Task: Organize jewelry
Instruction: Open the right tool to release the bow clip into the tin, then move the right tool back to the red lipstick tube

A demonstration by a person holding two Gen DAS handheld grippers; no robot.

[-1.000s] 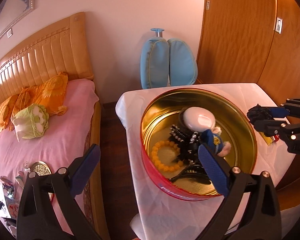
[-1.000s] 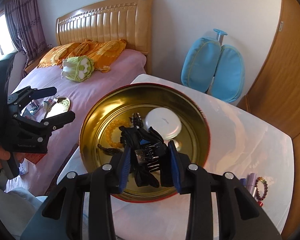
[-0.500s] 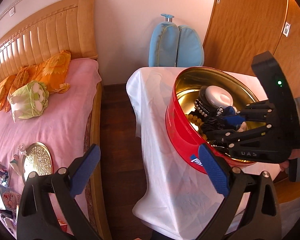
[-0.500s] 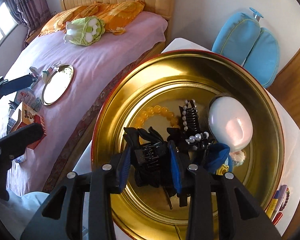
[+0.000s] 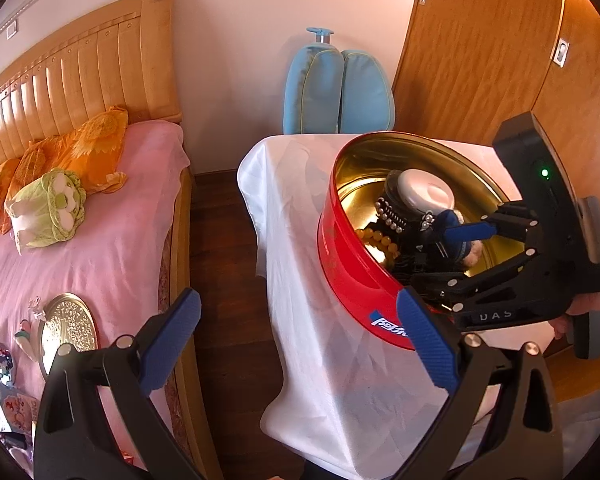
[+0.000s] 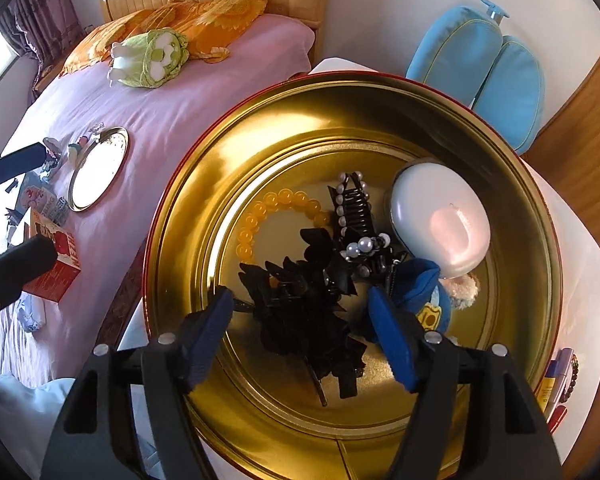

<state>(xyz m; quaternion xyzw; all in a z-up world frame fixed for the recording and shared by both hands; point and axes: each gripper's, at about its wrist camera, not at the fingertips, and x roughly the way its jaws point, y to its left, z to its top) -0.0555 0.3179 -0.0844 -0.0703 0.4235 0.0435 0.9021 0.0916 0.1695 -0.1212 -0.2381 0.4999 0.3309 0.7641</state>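
Note:
A round red tin [image 5: 348,276] with a gold inside [image 6: 512,240] stands on a white-clothed table [image 5: 296,208]. In it lie a black hair clip [image 6: 304,312], a pearl-studded black clip [image 6: 352,208], a yellow bead bracelet [image 6: 260,216], a white oval case [image 6: 440,220] and a small blue plush charm [image 6: 424,292]. My right gripper [image 6: 304,332] is open over the tin, its fingers either side of the black clip, which rests on the tin floor. My left gripper [image 5: 300,340] is open and empty, left of the tin above the floor gap.
A pink bed [image 5: 100,216] with orange pillows and a green plush [image 5: 48,208] lies left. A gold tin lid [image 6: 98,168] and small items rest on it. A blue bag [image 5: 336,92] stands behind the table. Pens and a bead bracelet [image 6: 560,380] lie on the table's right.
My right gripper has opened and let go of the black hair clip, which now lies in the tin. The gripper has lowered closer to the tin. My left gripper swung left earlier.

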